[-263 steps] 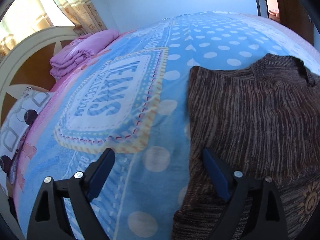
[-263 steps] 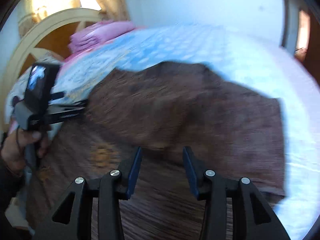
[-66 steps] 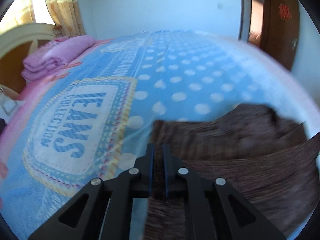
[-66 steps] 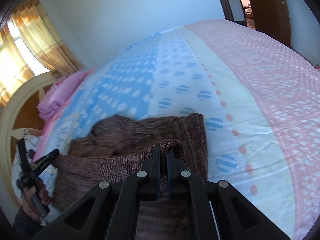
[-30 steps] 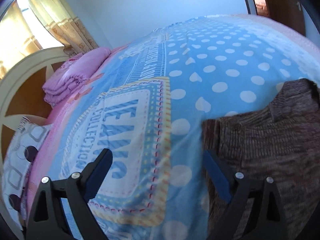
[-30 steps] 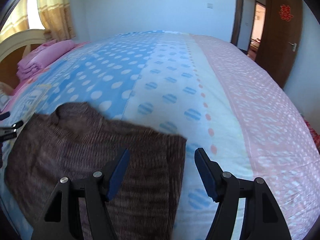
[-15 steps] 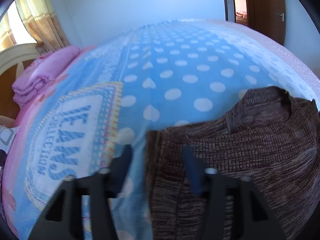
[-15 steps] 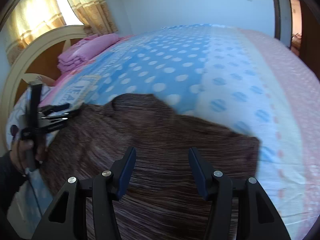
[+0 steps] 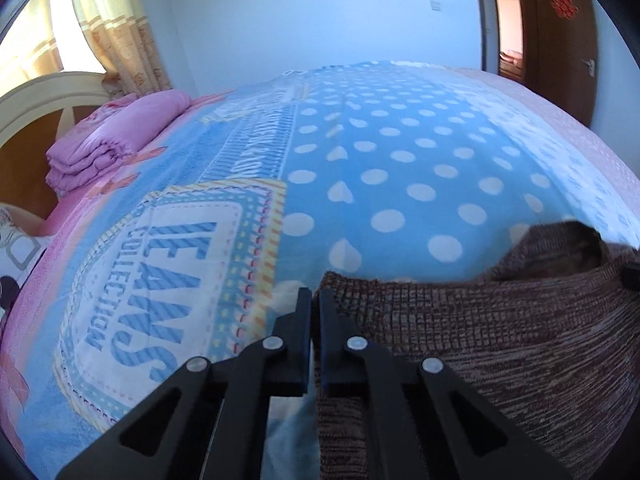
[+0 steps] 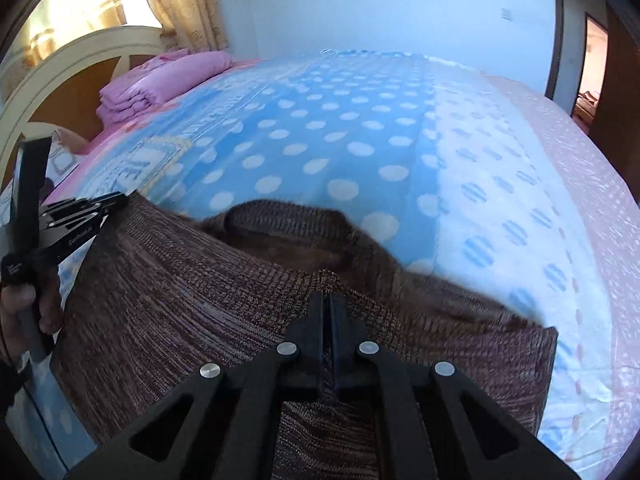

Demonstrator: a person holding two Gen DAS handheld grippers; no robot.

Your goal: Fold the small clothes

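Both grippers clamped on the brown knit sweater (image 10: 192,300)
Left gripper (image 9: 315,300) pinches its left edge; right gripper (image 10: 329,303) grips a fold beside the collar; sweater lies at the bedspread's (image 9: 400,168) near edge.

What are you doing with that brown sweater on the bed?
A person is folding the brown sweater on the bed's blue dotted blanket. Each hand holds a gripper. The left gripper is pinched shut on the sweater's left corner, and the right gripper is shut on its top edge near the collar. The fold is not yet made.
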